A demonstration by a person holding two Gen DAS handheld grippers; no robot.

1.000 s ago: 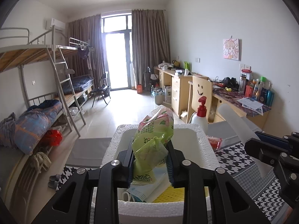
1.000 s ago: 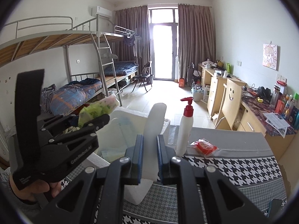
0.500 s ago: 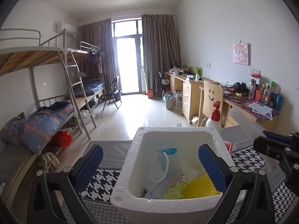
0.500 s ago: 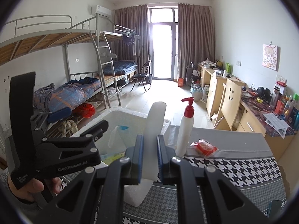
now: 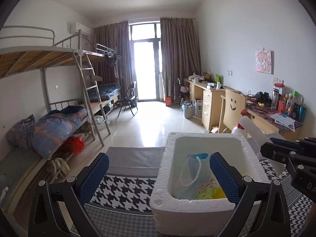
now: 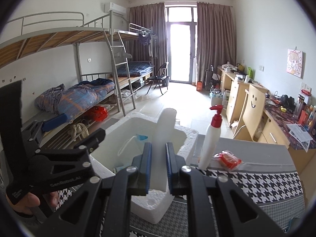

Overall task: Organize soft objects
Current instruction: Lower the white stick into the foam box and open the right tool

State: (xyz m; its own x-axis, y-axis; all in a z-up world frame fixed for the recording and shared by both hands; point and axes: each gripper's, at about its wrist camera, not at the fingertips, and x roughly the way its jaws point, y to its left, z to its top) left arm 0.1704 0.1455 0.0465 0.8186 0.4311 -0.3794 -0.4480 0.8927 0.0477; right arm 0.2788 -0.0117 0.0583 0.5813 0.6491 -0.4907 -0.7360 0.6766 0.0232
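A white foam box (image 5: 197, 203) sits on a table covered with a black-and-white houndstooth cloth (image 5: 126, 191), and everything here is placed in relation to that box.

The left gripper (image 5: 158, 171) hangs at the box's near left corner with its jaws spread wide and nothing between them. One blue pad sits outside the box's left wall, over the cloth; the other is over the box's inside.

Inside the box, on its floor, lie the soft things: a blue pouch with a white loop handle (image 5: 194, 169) leaning upright, a pale green patterned packet (image 5: 206, 187) beside it, and something yellow (image 5: 220, 192) against the near wall.

The right gripper (image 6: 159, 165) is at the box's right side, its blue pads pinching a translucent white plastic piece (image 6: 165, 126) that stands upright above the box's rim.

Just right of the box stands a white pump bottle with a red top (image 6: 211, 138), and a small red packet (image 6: 228, 159) lies beside the bottle on the table. A hand (image 6: 29, 201) holds the left gripper's handle.
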